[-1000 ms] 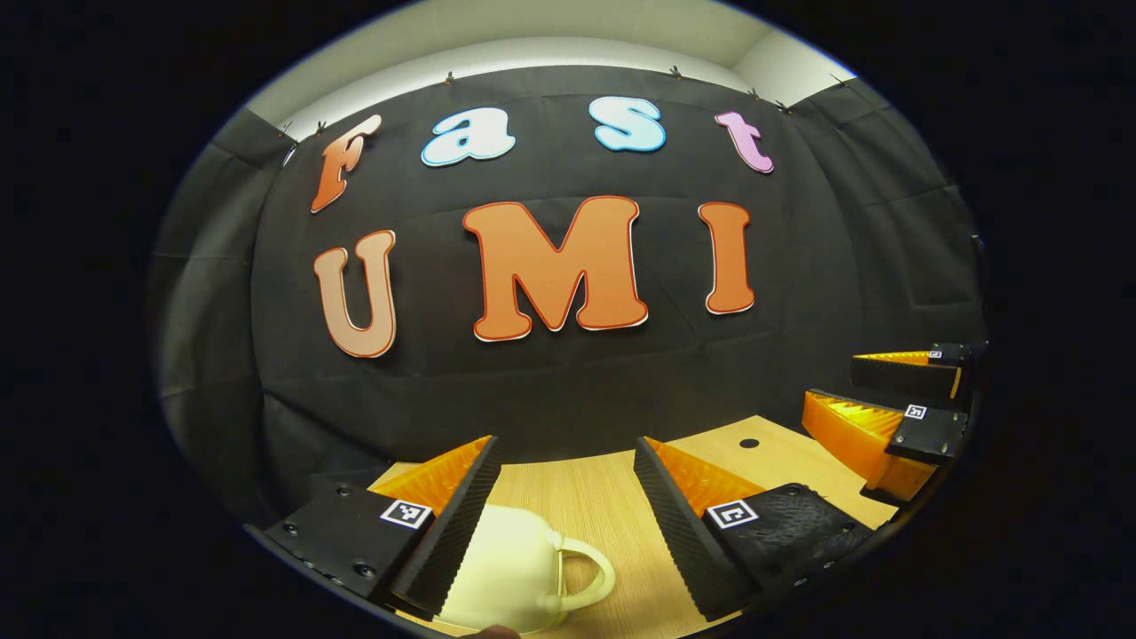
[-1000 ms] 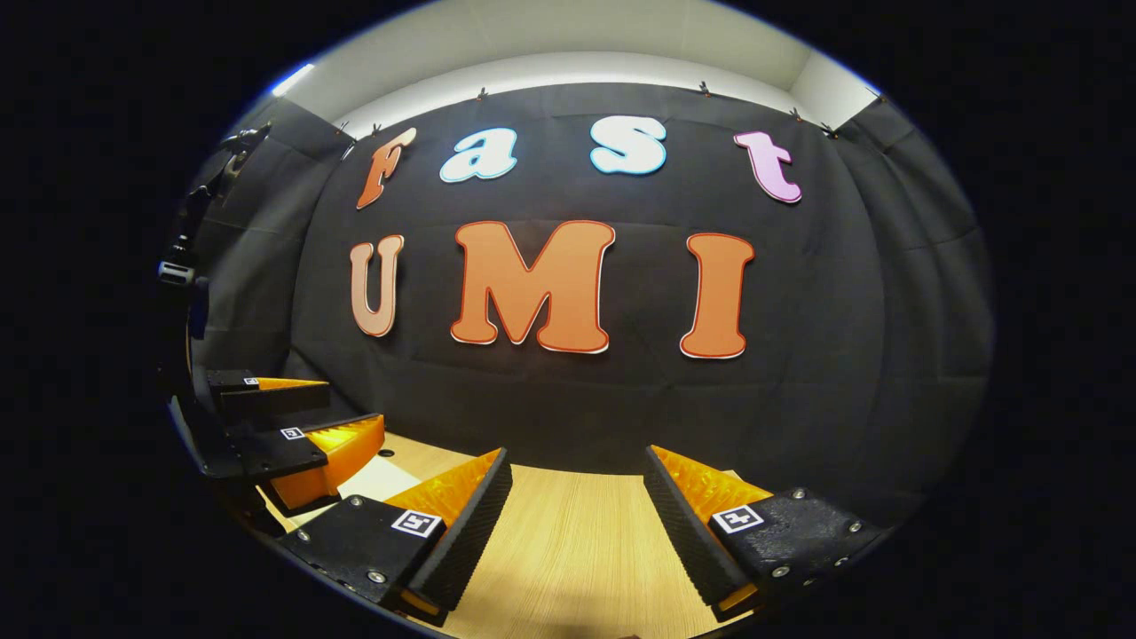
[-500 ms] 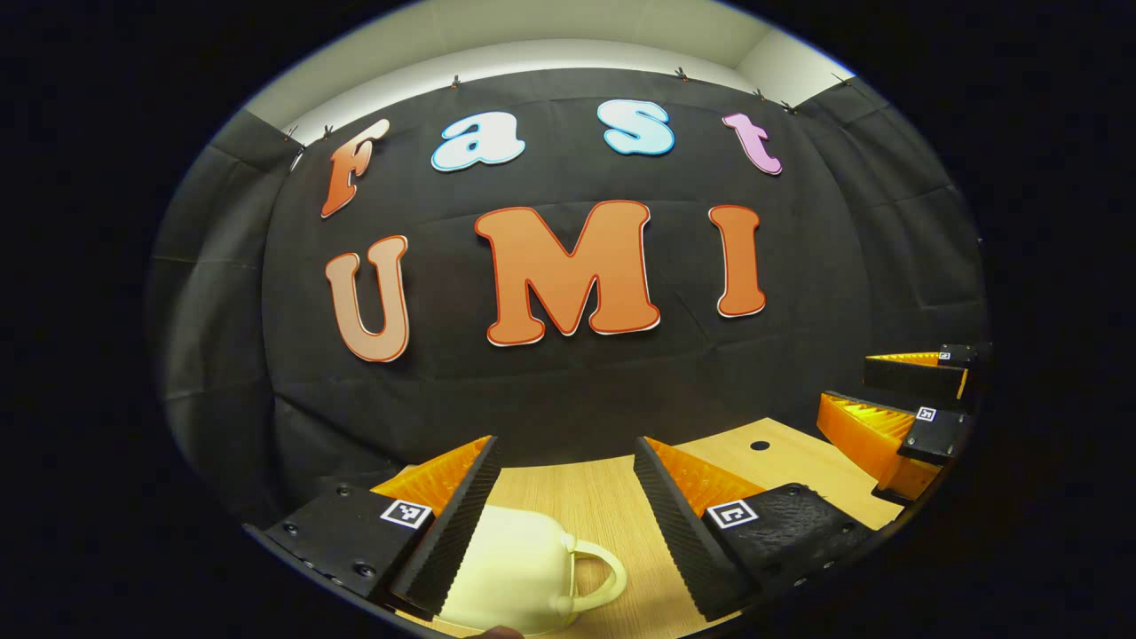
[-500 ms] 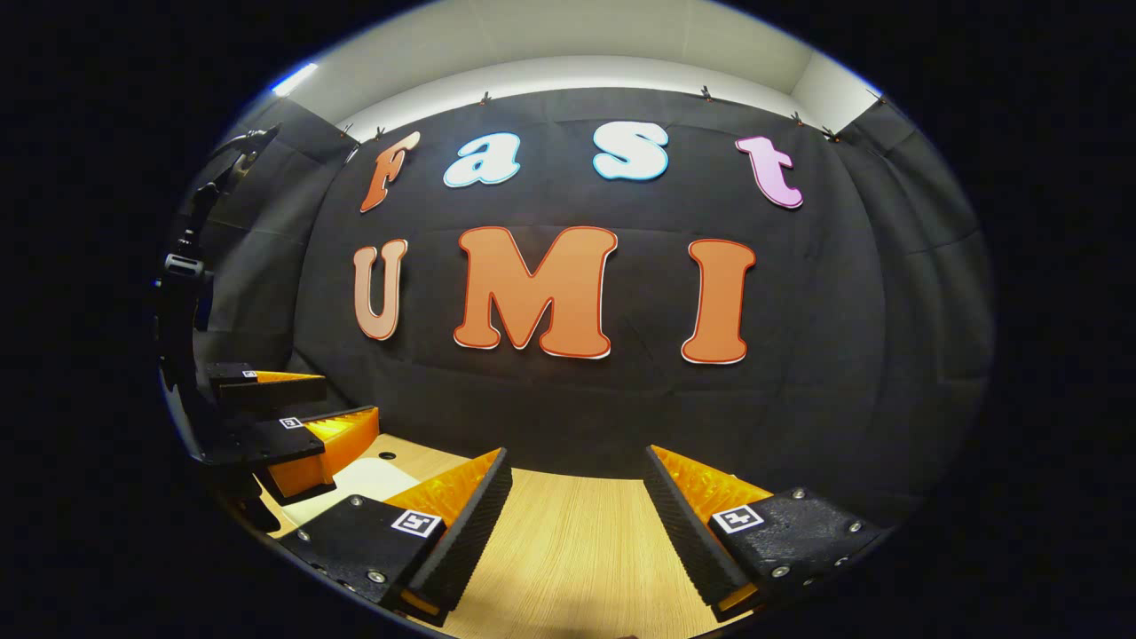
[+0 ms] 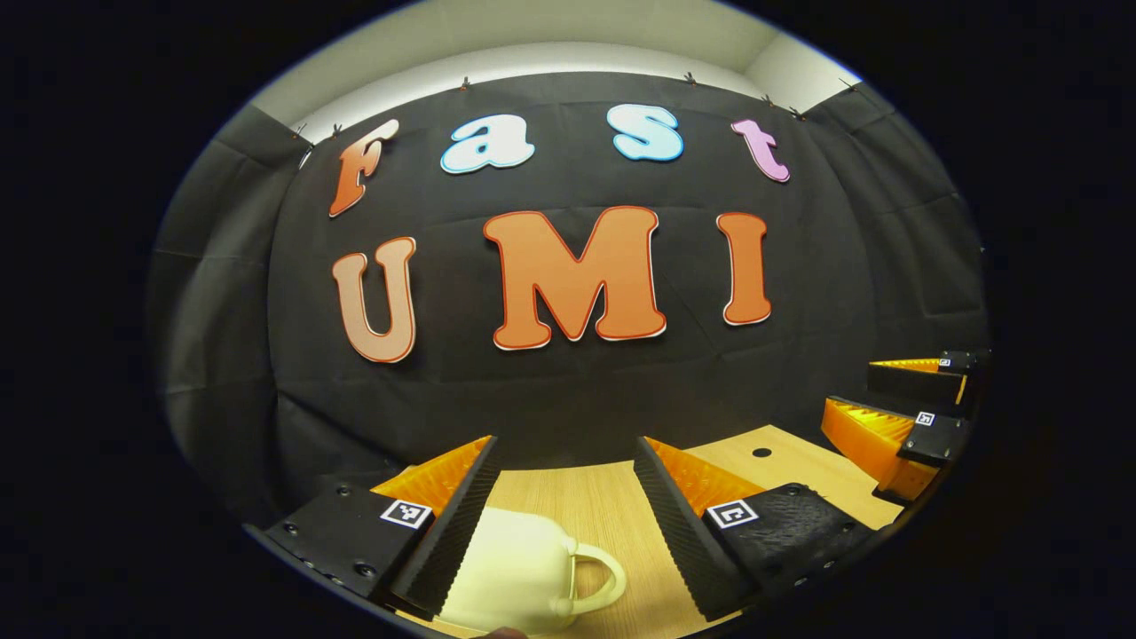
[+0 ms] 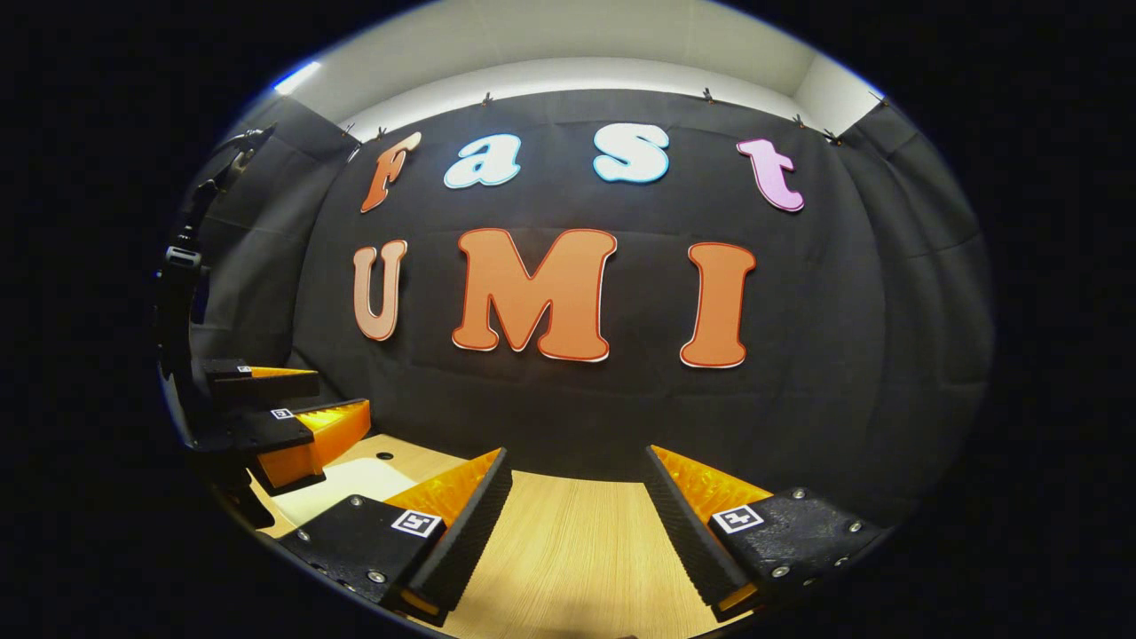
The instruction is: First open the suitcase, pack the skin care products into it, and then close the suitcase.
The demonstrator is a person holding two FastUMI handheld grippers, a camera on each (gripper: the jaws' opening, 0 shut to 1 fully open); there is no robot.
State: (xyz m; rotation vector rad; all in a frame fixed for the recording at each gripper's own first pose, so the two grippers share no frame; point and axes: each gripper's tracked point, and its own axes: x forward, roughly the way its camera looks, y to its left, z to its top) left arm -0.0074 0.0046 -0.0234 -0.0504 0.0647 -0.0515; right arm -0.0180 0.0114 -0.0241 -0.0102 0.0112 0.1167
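A pale cream case (image 5: 519, 577) with a loop handle (image 5: 599, 577) on its right side lies on the wooden table (image 5: 790, 475). My left gripper (image 5: 568, 532) is open and stands over it, with the case beside the left finger (image 5: 461, 524) and partly hidden by it. In the right gripper view the same cream case (image 6: 342, 484) lies under the left gripper (image 6: 342, 392). My right gripper (image 6: 577, 532) is open above bare table (image 6: 568, 595), with nothing between its fingers. It also appears at the right edge of the left gripper view as the right gripper (image 5: 850, 388).
The black cloth wall stands close behind the table's far edge. A small round hole (image 5: 761, 453) marks the tabletop between the two grippers, also seen as the hole (image 6: 383, 456) in the right gripper view.
Both views have drifted slightly, and each gripper sits a little nearer the edge of the other's view. More of the cream case shows in the right gripper view. Both grippers stay open.
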